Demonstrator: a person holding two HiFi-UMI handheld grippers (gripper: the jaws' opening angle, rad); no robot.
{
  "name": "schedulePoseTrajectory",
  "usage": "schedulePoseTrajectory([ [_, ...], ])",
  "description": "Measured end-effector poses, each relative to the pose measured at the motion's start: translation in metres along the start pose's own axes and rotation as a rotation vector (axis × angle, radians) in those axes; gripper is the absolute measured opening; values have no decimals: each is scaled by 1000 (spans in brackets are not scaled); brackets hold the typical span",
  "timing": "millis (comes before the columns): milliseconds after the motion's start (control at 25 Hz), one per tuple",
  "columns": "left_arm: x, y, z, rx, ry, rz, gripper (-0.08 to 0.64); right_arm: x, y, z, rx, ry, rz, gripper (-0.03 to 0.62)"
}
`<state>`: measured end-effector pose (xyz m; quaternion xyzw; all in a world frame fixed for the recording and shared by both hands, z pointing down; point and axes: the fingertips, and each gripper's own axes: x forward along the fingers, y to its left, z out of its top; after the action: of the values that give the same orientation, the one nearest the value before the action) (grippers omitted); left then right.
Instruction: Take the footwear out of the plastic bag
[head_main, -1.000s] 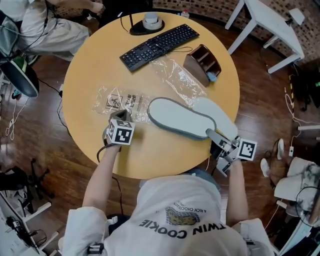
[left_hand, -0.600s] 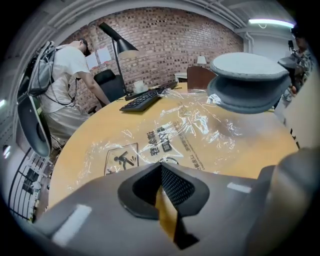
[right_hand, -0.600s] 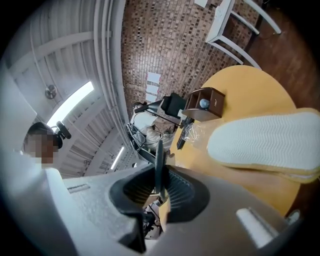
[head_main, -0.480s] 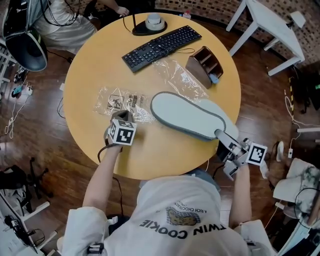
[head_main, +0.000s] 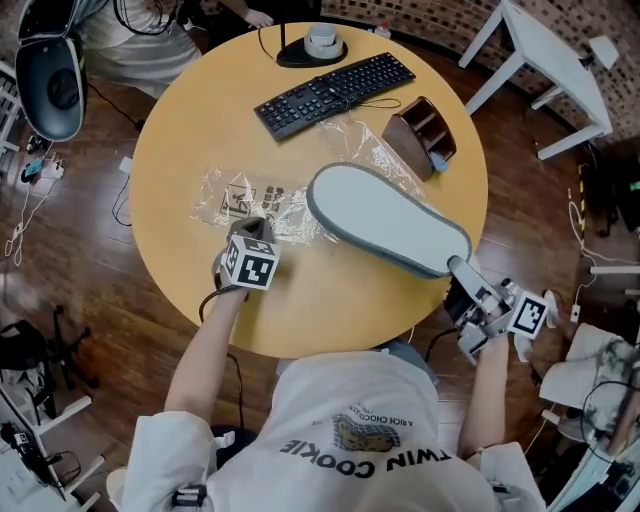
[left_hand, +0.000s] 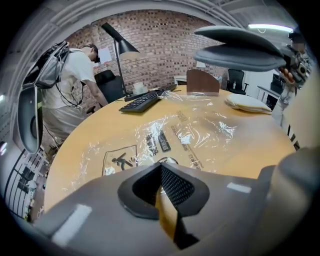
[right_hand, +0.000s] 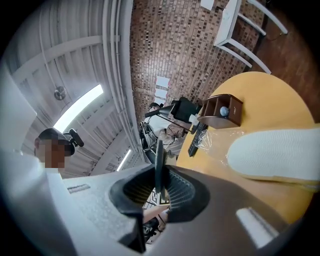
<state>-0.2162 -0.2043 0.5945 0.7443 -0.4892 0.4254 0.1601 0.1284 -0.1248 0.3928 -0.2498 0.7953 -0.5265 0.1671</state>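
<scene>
Over the right half of the surface (head_main: 180, 150), the slipper (head_main: 385, 220) hangs sole-up, clear of the plastic bag (head_main: 235, 195). The right tongs (head_main: 464, 272) pinch its thin heel rim. It looks light, flat and floppy, so that firmer rim seems the best hold. The left tongs (head_main: 258, 225) are clenched on the bag's near edge.
</scene>
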Motion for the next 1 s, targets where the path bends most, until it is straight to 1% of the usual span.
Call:
schedulePoseTrajectory([
  [160,-2,0,-1,-4,-6,-4,6,18,7,2,-11,0,33,58],
  [360,-1,0,0,-12,-13,-19,6,62,11,-7,-17,35,74,59],
  [680,0,0,-1,-27,-26,-50,6,123,-4,-26,30,82,91,60],
  [1000,-1,1,-1,-32,-54,-84,6,168,-14,-38,64,107,94,60],
])
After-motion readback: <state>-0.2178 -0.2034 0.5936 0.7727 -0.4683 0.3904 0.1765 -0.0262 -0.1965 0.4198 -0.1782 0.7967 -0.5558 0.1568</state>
